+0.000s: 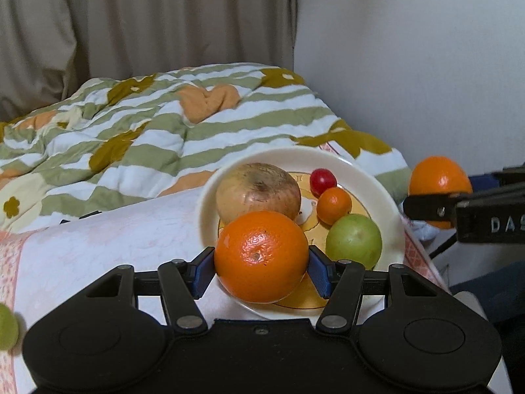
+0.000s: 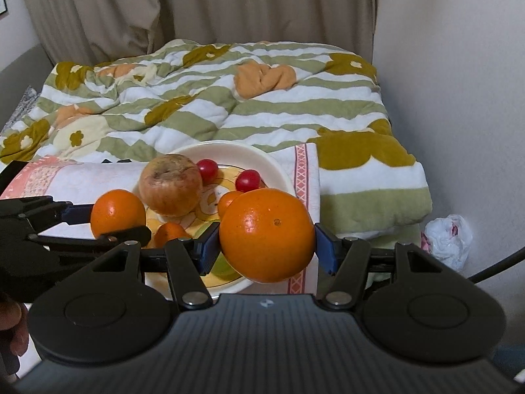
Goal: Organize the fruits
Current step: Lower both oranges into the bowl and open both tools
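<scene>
A cream plate (image 1: 387,193) (image 2: 279,167) sits on a pink-patterned cloth and holds a brownish apple (image 1: 259,190) (image 2: 170,184), a red cherry tomato (image 1: 323,180), a small orange (image 1: 334,205) and a green fruit (image 1: 354,239). The right wrist view shows two cherry tomatoes (image 2: 207,169). My left gripper (image 1: 261,271) is shut on an orange (image 1: 262,256) over the plate's near rim; it also shows in the right wrist view (image 2: 118,215). My right gripper (image 2: 267,249) is shut on a second orange (image 2: 267,234), seen at the right in the left wrist view (image 1: 438,177).
A striped floral quilt (image 1: 147,124) (image 2: 229,98) covers the bed behind the cloth (image 1: 98,249). Another green fruit (image 1: 6,326) lies at the far left edge. A white wall (image 1: 410,49) is at right; a crumpled white bag (image 2: 448,236) lies beside the bed.
</scene>
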`<state>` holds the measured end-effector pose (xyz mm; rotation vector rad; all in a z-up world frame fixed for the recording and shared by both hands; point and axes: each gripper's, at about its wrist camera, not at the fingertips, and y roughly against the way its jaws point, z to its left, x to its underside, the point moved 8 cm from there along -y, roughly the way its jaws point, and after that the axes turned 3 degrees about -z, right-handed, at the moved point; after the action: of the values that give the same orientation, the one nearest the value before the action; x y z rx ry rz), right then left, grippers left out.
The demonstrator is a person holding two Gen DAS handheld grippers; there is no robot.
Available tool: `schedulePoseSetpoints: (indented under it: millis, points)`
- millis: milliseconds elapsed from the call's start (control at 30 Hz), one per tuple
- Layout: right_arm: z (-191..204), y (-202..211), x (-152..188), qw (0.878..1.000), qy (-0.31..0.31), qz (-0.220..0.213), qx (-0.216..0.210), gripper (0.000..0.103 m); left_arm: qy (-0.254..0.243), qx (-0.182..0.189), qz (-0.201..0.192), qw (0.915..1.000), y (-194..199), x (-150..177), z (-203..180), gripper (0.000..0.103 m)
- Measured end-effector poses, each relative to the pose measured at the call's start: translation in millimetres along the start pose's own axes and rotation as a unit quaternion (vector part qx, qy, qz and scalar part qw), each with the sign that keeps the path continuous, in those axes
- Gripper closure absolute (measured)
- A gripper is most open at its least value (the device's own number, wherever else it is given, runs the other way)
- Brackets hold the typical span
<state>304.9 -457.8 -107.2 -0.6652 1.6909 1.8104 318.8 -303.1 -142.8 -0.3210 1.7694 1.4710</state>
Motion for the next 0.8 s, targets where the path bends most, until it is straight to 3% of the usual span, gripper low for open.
schedulePoseSetpoints:
  millis: [133, 200, 233, 433, 800]
  points:
    - [-5.1, -5.3, -1.5, 1.0, -0.007, 0.004, 0.005, 0.028, -0.014, 0.0, 0.008, 0.9999, -8.0, 1.9, -0.7, 0.037]
    - [-6.7, -6.5, -3.1, 1.0, -0.009, 0.004, 0.008, 0.028, -0.02, 0.002, 0.012, 0.9997, -7.7, 0.8, -1.3, 0.002]
    - [-7.6, -6.8, -4.5, 1.0, -0.01, 0.004, 0.008, 0.028, -0.023, -0.003, 0.01, 0.9997, -5.2, -0.9, -0.9, 0.0]
    - [-10.3, -8.2, -10.7, 1.0, -0.013, 0.001, 0.007, 0.028, -0.038, -0.018, 0.006, 0.9991, 9.0, -2.6, 5.3, 0.0]
    - [1.6, -34.7, -13.6, 1.0, 0.002, 0.01, -0.013, 0.028, 0.006, -0.021, 0.007, 0.9997, 32.7, 1.7, 23.9, 0.0]
